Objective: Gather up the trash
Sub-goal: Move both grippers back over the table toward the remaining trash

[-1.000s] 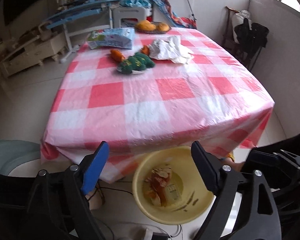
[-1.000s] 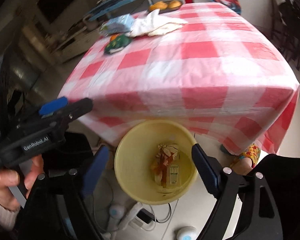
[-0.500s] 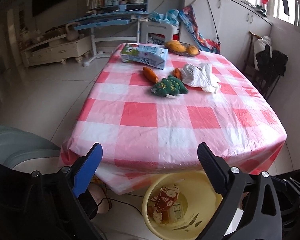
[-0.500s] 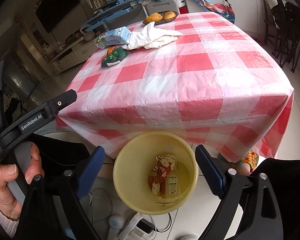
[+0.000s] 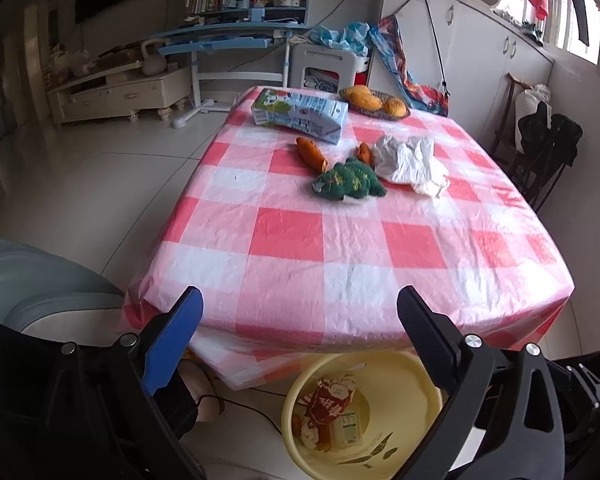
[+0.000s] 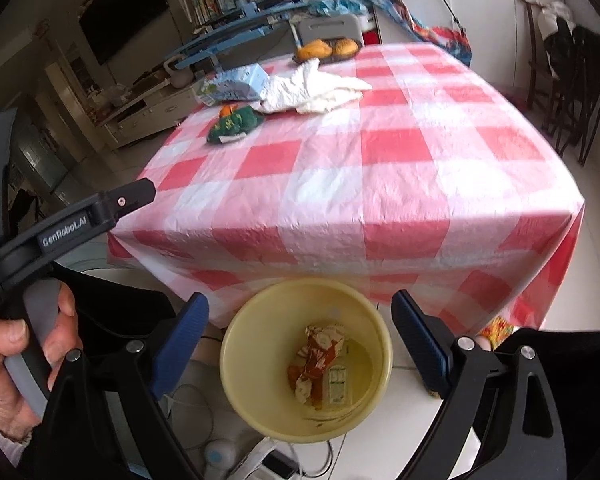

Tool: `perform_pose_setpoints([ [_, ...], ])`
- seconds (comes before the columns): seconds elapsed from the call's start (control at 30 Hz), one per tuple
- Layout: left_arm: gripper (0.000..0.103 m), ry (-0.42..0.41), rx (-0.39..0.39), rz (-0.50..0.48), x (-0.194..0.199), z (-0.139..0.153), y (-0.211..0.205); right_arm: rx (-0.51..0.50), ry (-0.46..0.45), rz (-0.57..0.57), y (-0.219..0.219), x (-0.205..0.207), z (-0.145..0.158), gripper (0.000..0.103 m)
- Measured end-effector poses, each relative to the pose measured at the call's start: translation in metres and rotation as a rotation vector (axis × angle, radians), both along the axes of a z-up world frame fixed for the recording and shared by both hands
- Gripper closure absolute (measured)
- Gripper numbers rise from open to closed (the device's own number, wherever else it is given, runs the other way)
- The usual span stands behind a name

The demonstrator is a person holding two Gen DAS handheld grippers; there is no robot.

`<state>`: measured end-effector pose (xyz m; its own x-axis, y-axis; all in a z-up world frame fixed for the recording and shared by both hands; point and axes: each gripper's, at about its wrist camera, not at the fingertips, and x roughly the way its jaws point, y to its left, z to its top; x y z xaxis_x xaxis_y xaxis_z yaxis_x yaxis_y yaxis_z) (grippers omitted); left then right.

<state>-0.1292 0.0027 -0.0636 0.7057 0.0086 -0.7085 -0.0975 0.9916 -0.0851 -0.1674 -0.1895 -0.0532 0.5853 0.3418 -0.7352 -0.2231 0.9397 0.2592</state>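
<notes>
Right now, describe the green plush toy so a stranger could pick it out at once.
Start at the table under the red-and-white checked plastic cloth. Towards its far end, things cluster before a blue-and-white milk carton. The fuzzy dark green plush toy with yellow markings lies nearest you, left of the crumpled white bag: the only green thing.

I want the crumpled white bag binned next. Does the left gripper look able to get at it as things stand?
Probably yes. The left gripper is open and empty, and the bare checked tablecloth lies between it and the white bag. Only the green plush toy sits close beside the bag.
</notes>
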Motion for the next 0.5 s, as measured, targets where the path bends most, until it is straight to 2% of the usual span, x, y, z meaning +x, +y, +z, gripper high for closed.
perform_pose_setpoints([
  [0.1,0.008,-0.026,0.001,0.000,-0.003,0.008,-0.004,-0.010,-0.043,0.005,0.004,-0.002,0.006,0.014],
  [0.23,0.008,-0.056,0.048,-0.016,-0.009,0.010,-0.012,-0.019,-0.093,0.019,0.012,-0.005,0.014,0.014],
  [0.5,0.007,-0.051,0.082,-0.009,-0.008,0.000,-0.011,-0.036,-0.156,0.053,0.030,-0.006,0.022,0.013],
])
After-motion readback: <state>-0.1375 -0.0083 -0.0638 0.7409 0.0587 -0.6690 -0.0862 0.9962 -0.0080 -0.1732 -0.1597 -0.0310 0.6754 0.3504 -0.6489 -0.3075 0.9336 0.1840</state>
